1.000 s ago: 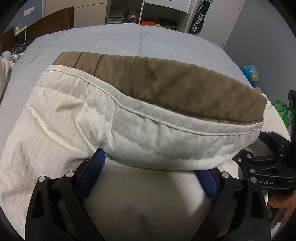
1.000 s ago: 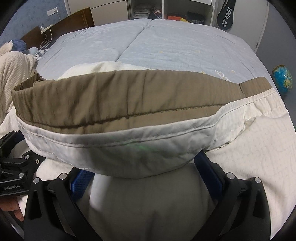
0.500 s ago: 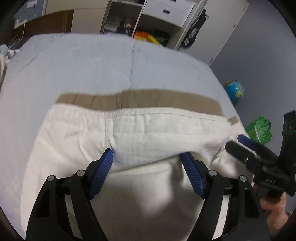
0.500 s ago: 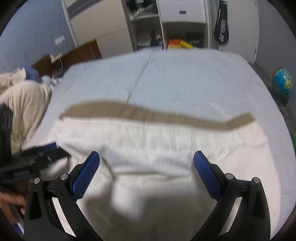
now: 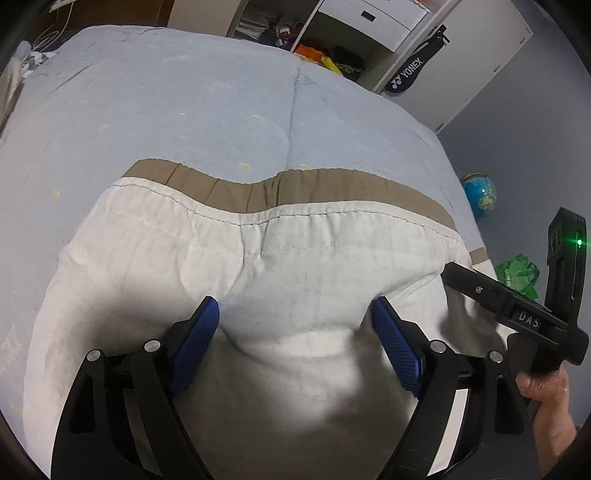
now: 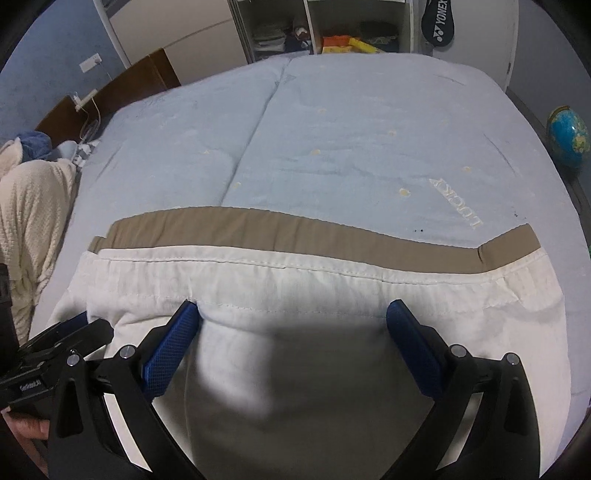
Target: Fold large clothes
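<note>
A large white garment (image 5: 295,258) with a tan band (image 5: 332,188) along its far edge lies flat on the bed, one layer folded over another. My left gripper (image 5: 295,306) hovers over the near folded edge. Its jaws are opening, and the blue pads (image 5: 199,339) flank the fold without pressing it. In the right wrist view the same garment (image 6: 332,295) and tan band (image 6: 258,229) spread across the bed. My right gripper (image 6: 293,307) stands open above the cloth with nothing gripped. Each gripper's black frame shows at the edge of the other's view.
The bed's light blue cover (image 6: 369,129) stretches beyond the garment. A cream knitted blanket (image 6: 33,214) is heaped at the left, by a brown headboard (image 6: 122,96). A globe (image 5: 479,195) and a green bag (image 5: 517,277) sit on the floor at the right. Wardrobe shelves (image 6: 332,33) stand behind.
A second ago the garment's tan-banded end hung raised before both cameras. It now lies flat on the bed, and both grippers have drawn back and up from it.
</note>
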Motion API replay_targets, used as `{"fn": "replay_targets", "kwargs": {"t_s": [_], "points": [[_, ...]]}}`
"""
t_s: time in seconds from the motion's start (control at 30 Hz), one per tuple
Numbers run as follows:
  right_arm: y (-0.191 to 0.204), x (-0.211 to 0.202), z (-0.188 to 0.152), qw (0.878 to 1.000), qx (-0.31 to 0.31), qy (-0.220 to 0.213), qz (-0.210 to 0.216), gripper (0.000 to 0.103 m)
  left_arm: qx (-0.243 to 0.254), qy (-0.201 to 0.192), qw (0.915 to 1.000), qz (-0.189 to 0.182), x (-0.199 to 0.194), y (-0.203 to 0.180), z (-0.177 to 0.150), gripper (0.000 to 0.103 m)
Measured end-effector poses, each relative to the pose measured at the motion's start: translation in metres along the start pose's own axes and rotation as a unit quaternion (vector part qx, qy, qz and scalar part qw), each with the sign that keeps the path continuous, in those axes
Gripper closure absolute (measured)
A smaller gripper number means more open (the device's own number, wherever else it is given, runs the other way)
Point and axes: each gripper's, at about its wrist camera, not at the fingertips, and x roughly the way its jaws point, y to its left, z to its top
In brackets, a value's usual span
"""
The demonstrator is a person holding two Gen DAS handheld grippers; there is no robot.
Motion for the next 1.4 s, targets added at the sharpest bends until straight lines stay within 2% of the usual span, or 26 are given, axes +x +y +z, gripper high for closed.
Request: {"fn": "replay_targets", "kwargs": {"t_s": [0.2, 0.37, 0.47, 0.63, 0.83, 1.1, 1.23, 1.4], "points": [[-0.025, -0.049, -0.021, 0.998, 0.031, -0.040, 0.024, 0.006, -0.002, 0.007, 1.0000, 0.002, -0.024, 0.010, -0.006, 0.016], [-0.044, -0.096, -0.067, 0.998, 0.031, -0.052, 0.024, 0.006, 0.014, 0.016, 0.9995, 0.022, -0.051, 0.006, -0.030, 0.013], [-0.052, -0.122, -0.100, 0.998, 0.032, -0.054, 0.017, 0.006, 0.028, 0.006, 0.9995, 0.017, -0.077, -0.002, -0.050, 0.008], [-0.059, -0.158, -0.151, 0.998, 0.033, -0.052, 0.018, 0.006, 0.035, -0.006, 0.9993, 0.012, -0.111, -0.019, -0.087, 0.007], [-0.043, -0.195, -0.202, 0.998, 0.004, -0.068, 0.017, 0.006, 0.106, -0.032, 0.9936, 0.022, -0.142, -0.050, -0.128, 0.007], [-0.023, -0.230, -0.242, 0.993, -0.041, -0.113, 0.009, 0.006, 0.146, -0.071, 0.9859, 0.040, -0.181, -0.058, -0.183, 0.007], [-0.020, -0.243, -0.257, 0.988, -0.050, -0.145, -0.007, 0.006, 0.137, -0.091, 0.9844, 0.063, -0.187, -0.055, -0.203, 0.007], [-0.024, -0.257, -0.266, 0.984, -0.036, -0.174, -0.012, 0.006, 0.117, -0.120, 0.9833, 0.072, -0.192, -0.050, -0.219, 0.007]]}}
